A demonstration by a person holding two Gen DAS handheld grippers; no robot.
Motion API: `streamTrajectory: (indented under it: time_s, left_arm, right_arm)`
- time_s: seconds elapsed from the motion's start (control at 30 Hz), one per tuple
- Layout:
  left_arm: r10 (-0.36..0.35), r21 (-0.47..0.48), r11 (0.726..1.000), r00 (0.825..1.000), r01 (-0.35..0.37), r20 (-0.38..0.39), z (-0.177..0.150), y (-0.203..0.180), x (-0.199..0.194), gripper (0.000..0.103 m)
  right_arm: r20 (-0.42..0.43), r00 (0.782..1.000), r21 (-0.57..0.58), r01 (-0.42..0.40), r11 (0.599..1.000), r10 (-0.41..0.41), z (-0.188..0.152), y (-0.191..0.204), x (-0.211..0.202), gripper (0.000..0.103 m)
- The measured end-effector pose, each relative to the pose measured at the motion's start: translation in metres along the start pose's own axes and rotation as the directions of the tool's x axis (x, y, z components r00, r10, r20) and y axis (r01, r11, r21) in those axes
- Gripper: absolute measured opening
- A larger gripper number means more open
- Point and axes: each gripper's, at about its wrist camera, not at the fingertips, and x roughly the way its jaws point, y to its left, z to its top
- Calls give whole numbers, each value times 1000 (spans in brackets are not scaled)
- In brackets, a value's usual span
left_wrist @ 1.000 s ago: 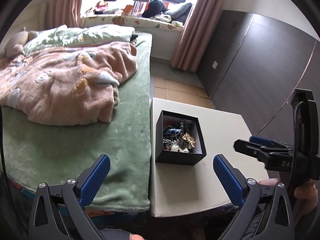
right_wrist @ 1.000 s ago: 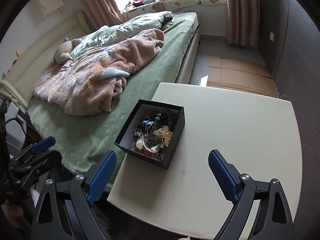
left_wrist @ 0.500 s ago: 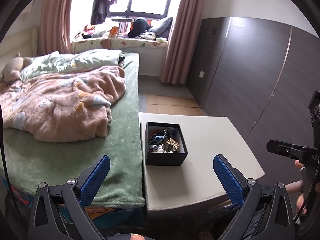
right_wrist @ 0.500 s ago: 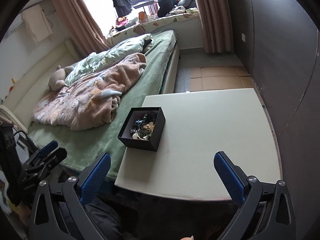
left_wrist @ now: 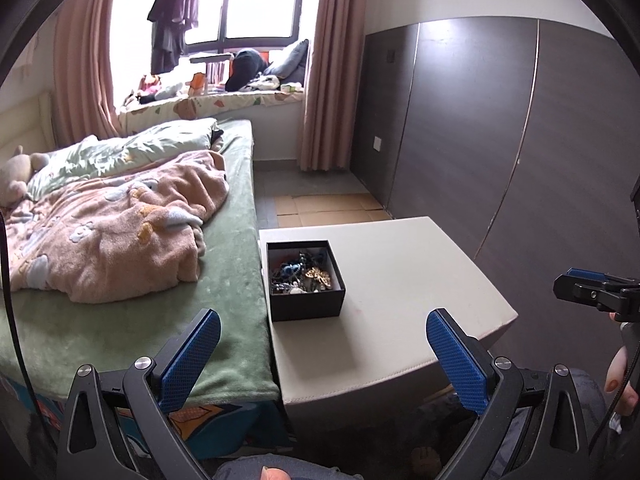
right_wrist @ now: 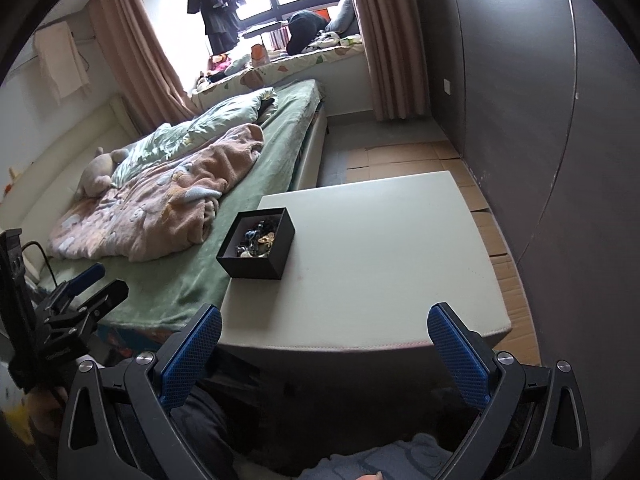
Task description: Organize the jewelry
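Note:
A black open box [left_wrist: 306, 304] [right_wrist: 256, 258] stands on the left part of a pale low table [left_wrist: 404, 280] [right_wrist: 372, 248]. It holds a tangle of jewelry [left_wrist: 301, 274] [right_wrist: 257, 239], with a gold butterfly piece on top. My left gripper [left_wrist: 320, 356] is open and empty, held back from the table's near edge. My right gripper [right_wrist: 324, 354] is open and empty, also behind the near edge. Each gripper shows at the side of the other's view, the right one [left_wrist: 592, 290] and the left one [right_wrist: 80, 292].
A bed with a green cover [left_wrist: 224, 320] and a pink blanket [left_wrist: 108, 232] touches the table's left side. A dark wardrobe wall [left_wrist: 500, 120] runs along the right. Cardboard [left_wrist: 328, 208] lies on the floor beyond the table.
Both grippers have pulled back and up from the table. The box looks smaller and farther in both views. Both stay open and empty.

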Motion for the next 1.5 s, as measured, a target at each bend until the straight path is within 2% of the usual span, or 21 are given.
streamTrajectory:
  time_s: [0.23,0.37,0.43,0.5,0.63,0.9,1.2,1.5]
  left_arm:
    - [-1,23,1000,1000,1,15,-10,-6,-1,103]
    - [23,20,1000,999,-24,43,-13,-8,-5,103]
    - [32,19,999,998,-33,57,-13,-8,-7,103]
    - [45,15,999,997,-46,68,-13,-9,-8,103]
    - [48,20,999,993,-51,104,-14,-13,-13,103]
    - [61,47,997,994,-66,94,-14,-19,-11,103]
    - [55,-2,998,997,-55,61,-13,-8,-5,103]
    - [63,-4,998,996,-63,55,-13,-9,-4,103]
  right_arm:
    - [21,1000,22,-2,1000,2,-18,-4,-4,103]
    - [32,997,-4,64,998,-64,-32,-1,5,103]
    - [26,999,12,34,999,-34,-36,-3,5,103]
    - [69,996,13,51,999,-51,-35,-2,0,103]
    - [49,998,-5,46,999,-45,-34,3,5,103]
    - [60,998,41,12,999,-14,-35,-7,2,103]
    - [56,998,72,7,997,-11,-36,-12,3,103]
    - [57,998,74,7,997,-11,-36,-13,3,103]
